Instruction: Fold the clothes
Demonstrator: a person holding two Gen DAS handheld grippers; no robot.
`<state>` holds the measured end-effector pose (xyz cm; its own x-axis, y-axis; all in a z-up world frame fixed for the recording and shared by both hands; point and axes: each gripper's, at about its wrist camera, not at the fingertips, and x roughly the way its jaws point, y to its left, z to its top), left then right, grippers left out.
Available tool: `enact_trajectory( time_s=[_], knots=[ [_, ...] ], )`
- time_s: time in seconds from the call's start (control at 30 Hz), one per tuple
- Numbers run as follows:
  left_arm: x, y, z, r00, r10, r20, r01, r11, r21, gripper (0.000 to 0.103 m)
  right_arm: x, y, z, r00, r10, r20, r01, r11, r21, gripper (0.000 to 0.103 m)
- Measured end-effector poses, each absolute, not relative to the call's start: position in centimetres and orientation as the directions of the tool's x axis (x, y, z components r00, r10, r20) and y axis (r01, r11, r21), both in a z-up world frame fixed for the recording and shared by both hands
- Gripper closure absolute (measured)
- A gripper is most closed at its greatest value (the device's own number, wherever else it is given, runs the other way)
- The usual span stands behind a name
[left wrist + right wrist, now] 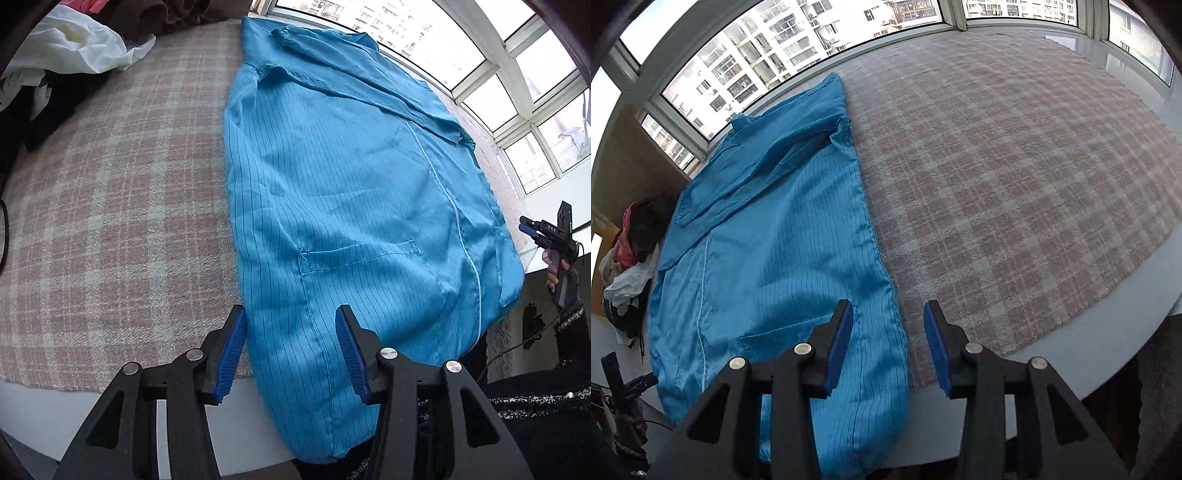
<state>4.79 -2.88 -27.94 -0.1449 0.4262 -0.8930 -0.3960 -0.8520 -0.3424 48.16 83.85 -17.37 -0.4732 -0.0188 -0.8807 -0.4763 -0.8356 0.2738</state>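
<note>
While both grippers, left gripper (291, 350) and right gripper (888, 343), hover with jaws apart, the thin blue pinstriped coat (351, 192) lies lengthwise on the pink plaid blanket (110, 206), hem overhanging the desk's (1089, 343) near edge, seemingly light, limp, slippery, best pinched at hem corners.

The left gripper (291, 350) has its blue-padded jaws spread wide, nothing between the pads; the right gripper (888, 345) likewise gapes, gripping nothing; in the left wrist view a hand (557, 269) holds the right gripper's handle
</note>
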Motion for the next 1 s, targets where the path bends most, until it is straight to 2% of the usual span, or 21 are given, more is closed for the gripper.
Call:
enact_trajectory(
  time_s=[0.2,0.27,0.33,0.43,0.5,0.57,0.67,0.77,0.9,1.0],
  knots=[
    [5.9,-1.9,-28.1,-0.159,0.393,-0.906,-0.461,-0.841,-0.284,0.059,49.5,80.7,-19.9,-0.376,0.016,-0.926,-0.461,-0.871,0.172,0.063],
    [6.2,-1.6,-28.2,-0.167,0.376,-0.912,-0.479,-0.839,-0.258,0.078,49.6,79.9,-20.7,-0.323,0.055,-0.945,-0.454,-0.885,0.104,0.063],
    [5.8,-1.9,-28.0,-0.188,0.340,-0.921,-0.472,-0.854,-0.219,0.088,49.5,79.4,-21.3,-0.279,0.103,-0.955,-0.441,-0.897,0.032,0.063],
    [4.9,-2.3,-26.7,-0.239,0.331,-0.913,-0.472,-0.861,-0.189,0.088,49.5,79.1,-20.8,-0.265,0.119,-0.957,-0.436,-0.900,0.009,0.063],
    [4.3,-2.5,-25.8,-0.272,0.325,-0.906,-0.471,-0.866,-0.169,0.084,49.1,79.2,-19.4,-0.308,0.114,-0.945,-0.434,-0.900,0.033,0.063],
    [3.7,-2.8,-25.0,-0.305,0.318,-0.898,-0.470,-0.870,-0.149,0.065,47.9,79.5,-17.8,-0.361,0.107,-0.927,-0.413,-0.909,0.056,0.063],
    [1.3,-1.9,-23.5,-0.378,0.312,-0.872,-0.486,-0.868,-0.100,0.052,44.3,80.5,-16.7,-0.386,0.109,-0.916,-0.385,-0.922,0.053,0.062],
    [-3.5,1.7,-23.0,-0.470,0.268,-0.841,-0.509,-0.861,0.010,0.052,39.8,81.6,-16.6,-0.400,0.103,-0.911,-0.354,-0.934,0.050,0.062],
    [-9.0,5.7,-24.6,-0.561,0.139,-0.816,-0.538,-0.810,0.232,0.052,34.0,82.7,-17.6,-0.401,0.074,-0.913,-0.314,-0.947,0.061,0.062],
    [-11.7,7.7,-26.2,-0.582,0.089,-0.808,-0.559,-0.765,0.319,0.052,31.3,82.9,-18.9,-0.391,0.063,-0.918,-0.293,-0.954,0.059,0.062]
  ],
)
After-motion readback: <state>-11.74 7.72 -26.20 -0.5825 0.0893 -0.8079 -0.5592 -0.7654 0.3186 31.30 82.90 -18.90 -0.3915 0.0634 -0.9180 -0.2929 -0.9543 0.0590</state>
